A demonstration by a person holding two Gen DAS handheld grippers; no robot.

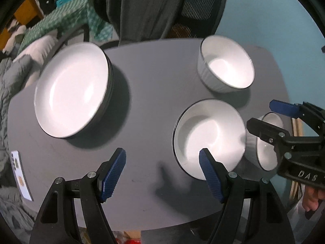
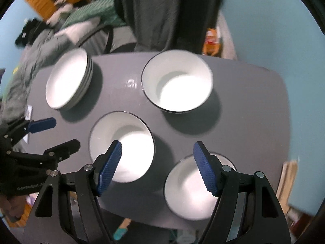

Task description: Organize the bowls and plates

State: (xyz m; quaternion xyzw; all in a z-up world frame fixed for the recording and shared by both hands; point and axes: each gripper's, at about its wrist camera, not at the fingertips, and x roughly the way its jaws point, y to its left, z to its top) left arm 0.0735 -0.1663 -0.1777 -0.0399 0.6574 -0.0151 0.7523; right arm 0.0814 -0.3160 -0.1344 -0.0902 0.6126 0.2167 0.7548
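Blue ribbed pads face each other across a wide gap on my left gripper (image 1: pixel 162 174): its jaws stand fully open and hold nothing, hanging over bare grey surface (image 1: pixel 142 93). The right-hand pad overlaps the near rim of the middle bowl (image 1: pixel 209 136) in the left wrist view, but I cannot tell whether it touches.

My right gripper (image 2: pixel 157 167) is spread just as wide, jaws empty. Its left pad sits in front of the middle bowl (image 2: pixel 121 146) and its right pad in front of the near bowl (image 2: pixel 189 187); contact with either I cannot tell. In the left wrist view that gripper (image 1: pixel 270 113) comes in from the right edge, open above the near bowl (image 1: pixel 268 140).

Further out, the far bowl (image 2: pixel 176 81) stands alone toward the back of the surface (image 2: pixel 243 109), apart from the others. A stack of plates (image 1: pixel 71 89) sits at the left side, well apart from the bowls. All the dishes are white with dark rims. A dark garment (image 1: pixel 146 8) hangs over a chair (image 1: pixel 203 2) behind.
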